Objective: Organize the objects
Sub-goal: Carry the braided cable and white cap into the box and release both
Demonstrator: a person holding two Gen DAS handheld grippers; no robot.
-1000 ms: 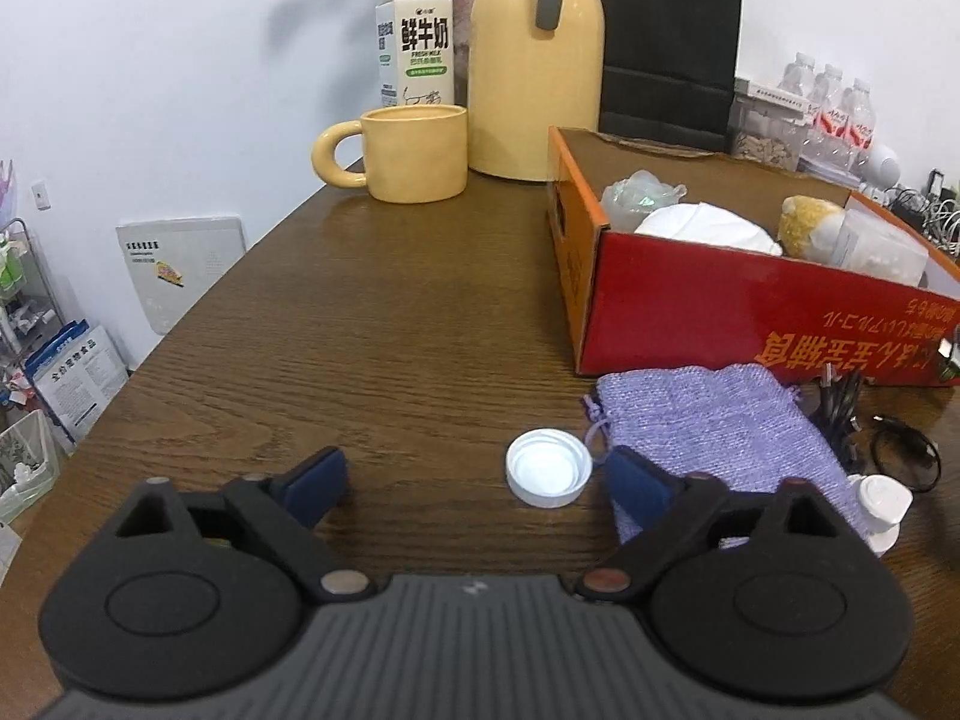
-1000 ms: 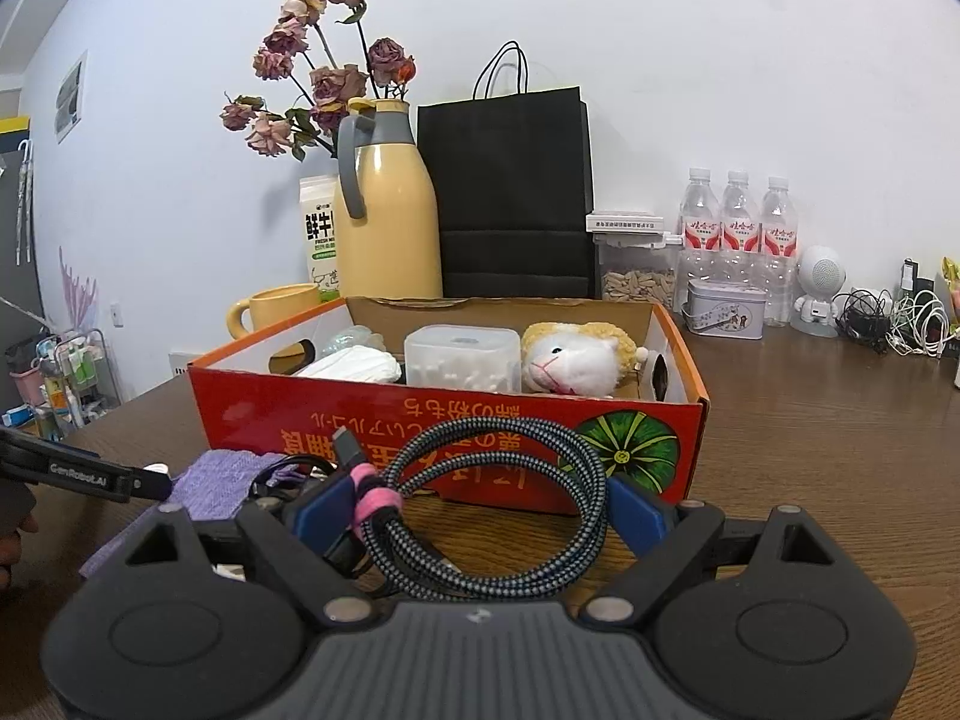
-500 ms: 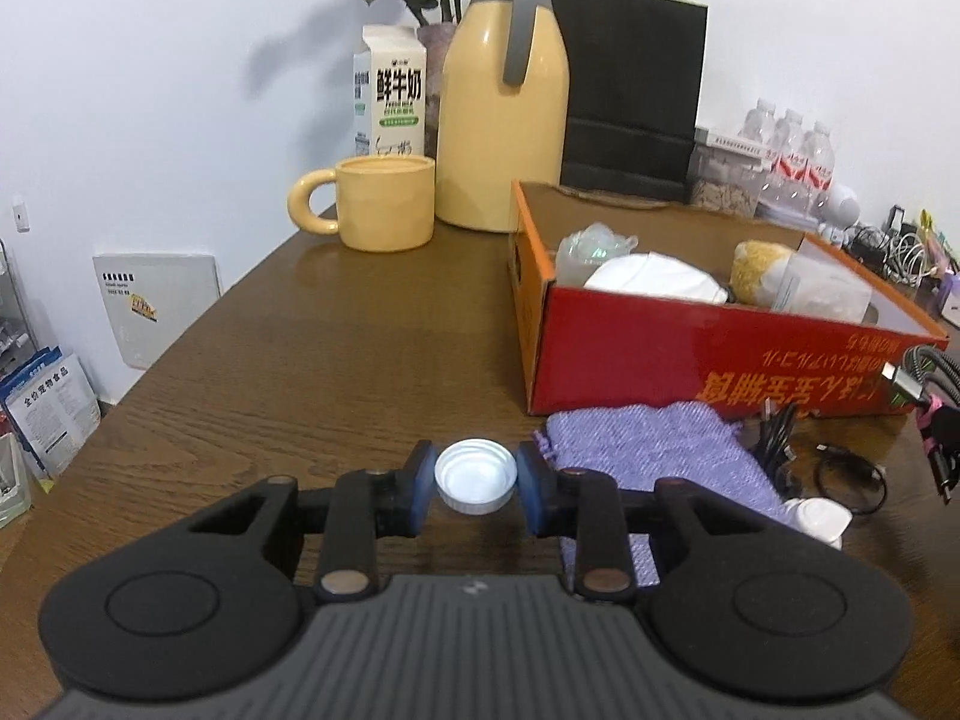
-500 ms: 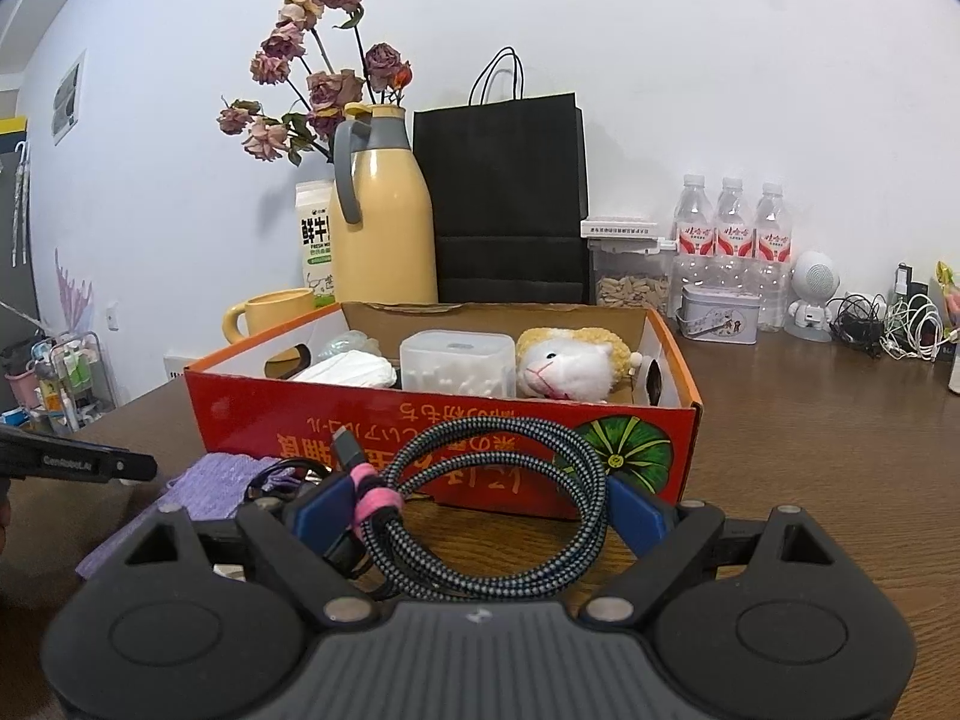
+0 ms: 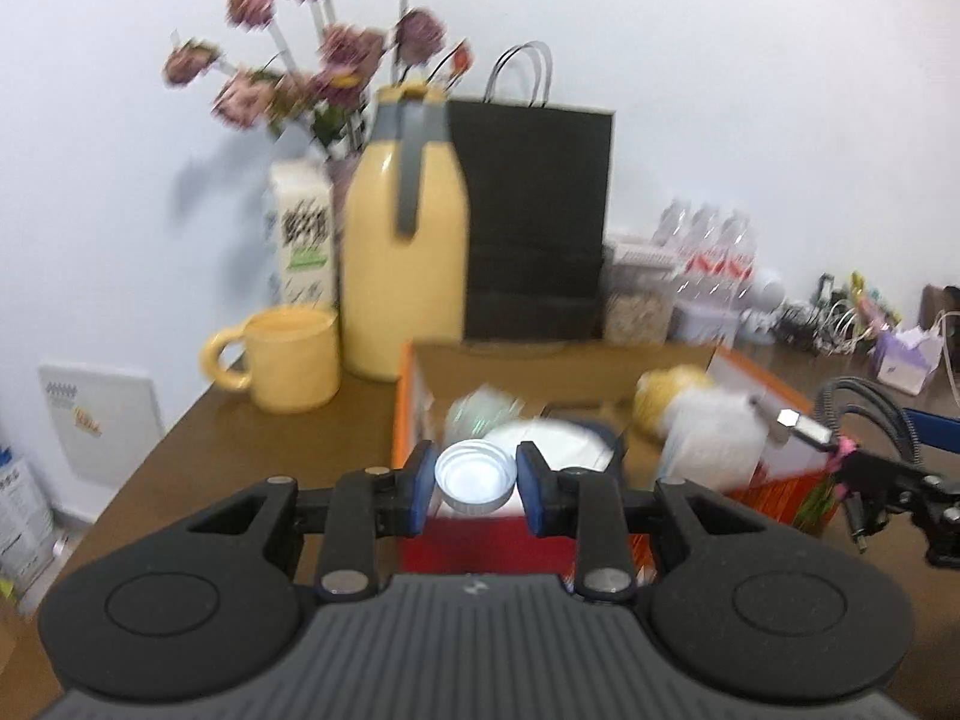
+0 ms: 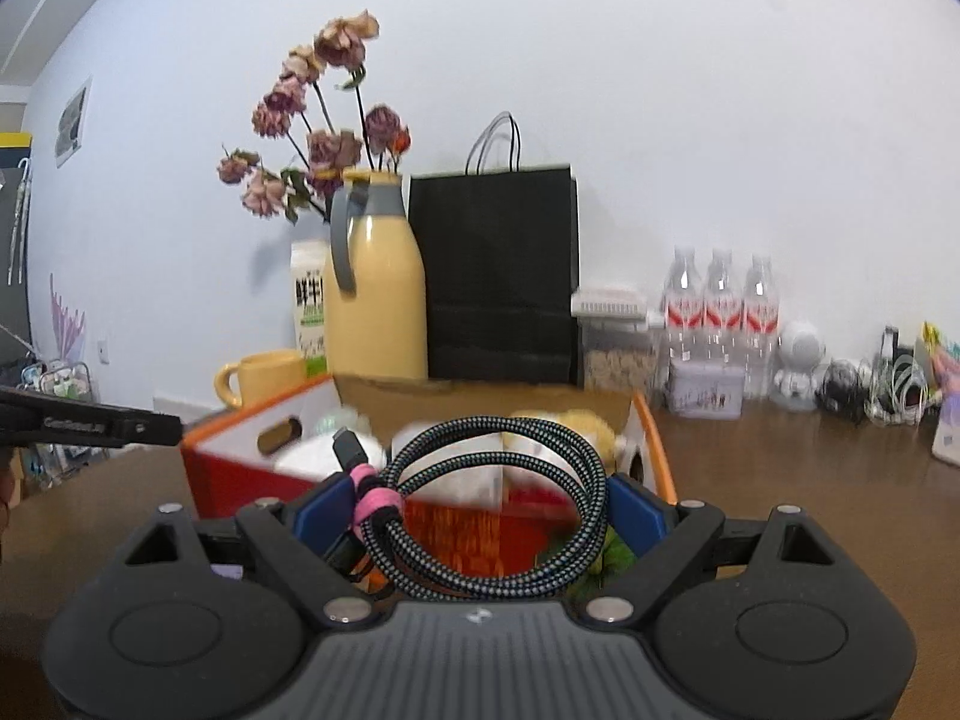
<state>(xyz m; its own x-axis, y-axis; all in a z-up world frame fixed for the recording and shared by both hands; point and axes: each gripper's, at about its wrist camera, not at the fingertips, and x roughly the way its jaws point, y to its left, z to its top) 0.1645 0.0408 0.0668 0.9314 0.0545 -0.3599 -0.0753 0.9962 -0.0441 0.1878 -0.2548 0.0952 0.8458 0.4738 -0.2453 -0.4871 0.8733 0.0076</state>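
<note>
White bottle cap (image 5: pixel 476 476) being pinched in left gripper (image 5: pixel 474 486), hovering before red box (image 5: pixel 480 546) at twelve o'clock; right gripper (image 6: pixel 480 516) clamping coiled cable (image 6: pixel 498 504).

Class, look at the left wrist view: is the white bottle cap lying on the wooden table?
No: the white bottle cap is clamped between the left gripper pads, raised in front of the red cardboard box.

White cap (image 5: pixel 475 475) between blue pads (image 5: pixel 420 486), red box (image 6: pixel 252 480) with orange rim, a black-and-teal braided cable (image 6: pixel 498 516) tied in pink, a yellow mug (image 5: pixel 288 357), yellow flask (image 5: pixel 405 264) with grey handle, black bag (image 5: pixel 534 222), brown wood-grain table (image 6: pixel 810 516).
</note>
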